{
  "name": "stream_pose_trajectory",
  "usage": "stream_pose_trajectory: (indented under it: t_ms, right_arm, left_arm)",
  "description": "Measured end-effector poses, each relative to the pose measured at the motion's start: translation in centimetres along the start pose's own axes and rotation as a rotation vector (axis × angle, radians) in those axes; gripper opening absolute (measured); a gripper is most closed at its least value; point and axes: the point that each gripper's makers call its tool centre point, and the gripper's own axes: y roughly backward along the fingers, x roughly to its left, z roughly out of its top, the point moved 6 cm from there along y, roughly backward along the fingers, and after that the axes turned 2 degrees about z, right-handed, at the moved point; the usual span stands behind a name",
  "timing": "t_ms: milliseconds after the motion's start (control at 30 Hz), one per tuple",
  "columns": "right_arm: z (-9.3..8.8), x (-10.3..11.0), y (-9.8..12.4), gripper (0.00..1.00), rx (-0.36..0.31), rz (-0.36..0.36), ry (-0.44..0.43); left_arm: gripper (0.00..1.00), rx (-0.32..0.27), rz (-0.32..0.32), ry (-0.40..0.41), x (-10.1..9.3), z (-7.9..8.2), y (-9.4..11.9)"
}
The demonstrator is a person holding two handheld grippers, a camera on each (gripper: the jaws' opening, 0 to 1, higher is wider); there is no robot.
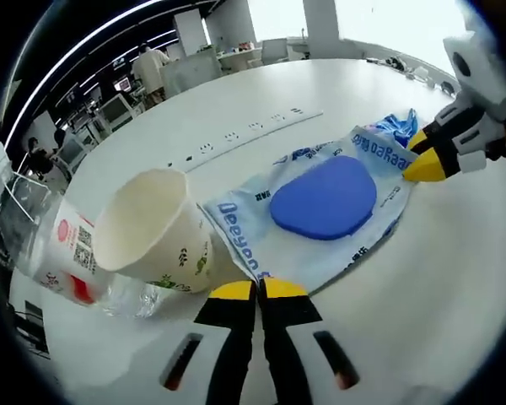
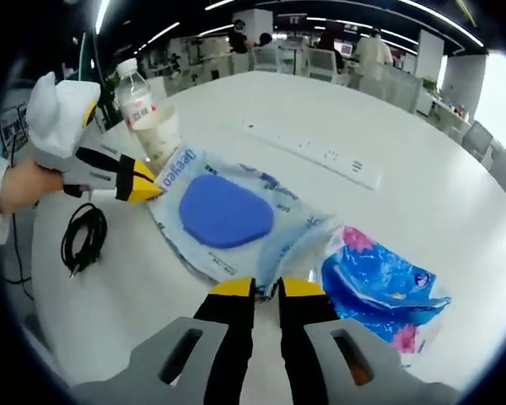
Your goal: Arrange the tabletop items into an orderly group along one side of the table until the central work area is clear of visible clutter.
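A flat wet-wipes pack [image 1: 325,198], pale blue with a dark blue oval lid, lies on the white table [image 1: 422,278]. My left gripper [image 1: 257,291] is shut on the pack's near edge, next to a paper cup [image 1: 152,232] and a clear plastic bottle [image 1: 63,249]. My right gripper [image 1: 422,160] comes in from the right and pinches the opposite end. In the right gripper view, my right gripper [image 2: 267,288] is shut on the wipes pack [image 2: 223,211], and the left gripper [image 2: 148,187] holds the far corner, with a hand behind it.
A blue flowered tissue pack [image 2: 379,287] lies just right of my right jaws. A coiled black cable [image 2: 84,236] sits at the left. A row of sockets [image 2: 312,152] is set into the table beyond the pack. Desks, chairs and people fill the background.
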Motion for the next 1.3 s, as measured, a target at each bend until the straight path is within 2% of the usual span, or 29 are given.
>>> stream_pose_trajectory:
  t_ms: [67,200,333,533,667,733,800,833,933,967,1033,1100,1167,1300]
  right_arm:
    - [0.2,0.2,0.5,0.15,-0.05,-0.003,-0.052]
    - [0.4,0.9,1.8,0.22,-0.098,0.021,-0.061]
    - [0.4,1.5,3.9,0.23,-0.15,0.035,-0.091]
    - [-0.9,1.5,5.6,0.36,-0.156,0.043,-0.171]
    - [-1.6,1.3,6.8,0.4,-0.159,0.037,-0.214]
    - [-1.9,1.1,7.3,0.42,-0.163,0.038,-0.23]
    - [-2.4,1.1,7.7,0.43,-0.16,0.065,-0.243]
    - [-2.7,1.0,7.9,0.43,-0.161,0.066,-0.245]
    - [-4.0,0.5,8.4,0.48,-0.154,0.079,-0.271]
    - [-4.1,0.4,8.5,0.5,-0.154,0.077,-0.274]
    - [-4.6,0.1,9.1,0.53,-0.158,0.069,-0.284]
    - [-4.9,-0.2,9.6,0.55,-0.167,0.062,-0.296]
    - [-5.0,-0.3,10.0,0.56,-0.176,0.06,-0.308]
    - [-5.1,-0.5,10.3,0.59,-0.206,0.082,-0.375]
  left_arm:
    - [0.0,-0.007,-0.001,0.044,0.1,-0.1,0.0]
    - [0.0,-0.017,0.004,0.031,0.0,-0.2,0.0]
    - [0.0,-0.025,0.011,0.043,0.0,-0.1,0.0]
    - [0.0,-0.021,0.025,0.044,0.0,-0.1,0.0]
    - [0.0,-0.034,0.017,0.035,0.0,-0.1,0.2]
    - [0.06,-0.046,0.005,0.141,0.1,-0.1,0.4]
    - [0.16,-0.072,-0.021,0.208,0.2,0.1,0.8]
    - [0.19,-0.079,-0.032,0.2,0.2,0.1,1.0]
    - [0.19,-0.097,-0.033,0.166,0.1,0.1,1.9]
    - [0.23,-0.107,-0.032,0.163,0.1,0.2,2.1]
    - [0.36,-0.14,-0.046,0.202,0.3,0.3,2.5]
    - [0.55,-0.168,-0.04,0.229,0.5,0.5,3.0]
    - [0.66,-0.18,-0.032,0.227,0.6,0.5,3.4]
    - [0.66,-0.188,-0.044,0.257,0.7,0.3,4.5]
